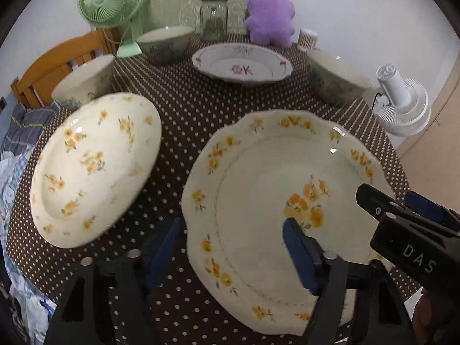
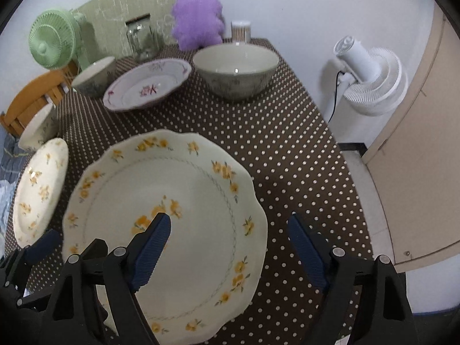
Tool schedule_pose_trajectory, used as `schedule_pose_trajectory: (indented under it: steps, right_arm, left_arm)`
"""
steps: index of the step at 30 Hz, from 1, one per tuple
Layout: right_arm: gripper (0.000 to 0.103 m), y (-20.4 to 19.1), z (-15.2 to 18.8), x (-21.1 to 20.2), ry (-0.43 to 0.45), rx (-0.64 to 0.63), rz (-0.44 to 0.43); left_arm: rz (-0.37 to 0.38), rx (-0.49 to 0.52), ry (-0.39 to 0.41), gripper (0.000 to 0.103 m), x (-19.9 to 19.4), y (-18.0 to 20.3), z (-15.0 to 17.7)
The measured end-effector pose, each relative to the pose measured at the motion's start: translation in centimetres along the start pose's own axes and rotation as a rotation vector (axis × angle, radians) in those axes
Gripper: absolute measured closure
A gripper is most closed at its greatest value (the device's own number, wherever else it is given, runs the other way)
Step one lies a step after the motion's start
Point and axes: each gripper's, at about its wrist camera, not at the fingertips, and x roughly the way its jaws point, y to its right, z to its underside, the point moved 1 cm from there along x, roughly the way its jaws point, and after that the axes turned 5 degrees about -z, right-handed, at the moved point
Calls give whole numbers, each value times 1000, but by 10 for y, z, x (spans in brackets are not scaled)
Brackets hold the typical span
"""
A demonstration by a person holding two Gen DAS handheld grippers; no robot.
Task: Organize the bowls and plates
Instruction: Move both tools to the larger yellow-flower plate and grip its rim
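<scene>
A scalloped cream plate with yellow flowers (image 1: 258, 184) (image 2: 172, 201) lies on the dotted brown tablecloth near me. A second yellow-flower plate (image 1: 95, 166) (image 2: 40, 187) lies to its left. My left gripper (image 1: 233, 247) is open, straddling the scalloped plate's left rim. My right gripper (image 2: 230, 235) is open, straddling the same plate's right rim; it also shows in the left wrist view (image 1: 402, 210). A pink-flower plate (image 1: 241, 63) (image 2: 146, 84) and three bowls (image 1: 165, 43) (image 1: 86, 82) (image 2: 235, 69) sit farther back.
A green fan (image 1: 112, 3), a glass jar (image 1: 214, 18), a purple plush toy (image 1: 270, 15) and a striped cup (image 1: 307, 38) stand along the back wall. A wooden chair (image 1: 57, 60) is at the left. A white fan (image 2: 371, 77) stands off the right table edge.
</scene>
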Motion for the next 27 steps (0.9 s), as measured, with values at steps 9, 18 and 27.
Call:
schedule_pose_trajectory:
  steps: [9,18,27]
  right_arm:
    - [36,7,-5,33,-82,5,-42]
    - [50,13,-16,43,-115,17,-55]
    - [51,13,-28,50,-120,-18,-84]
  left_arm:
    - [-20,-25,-53,37,17,2,-3]
    - [-25,-43,-53,37,24,8,-16]
    - [-67,-73,-58,37,29,7,-23]
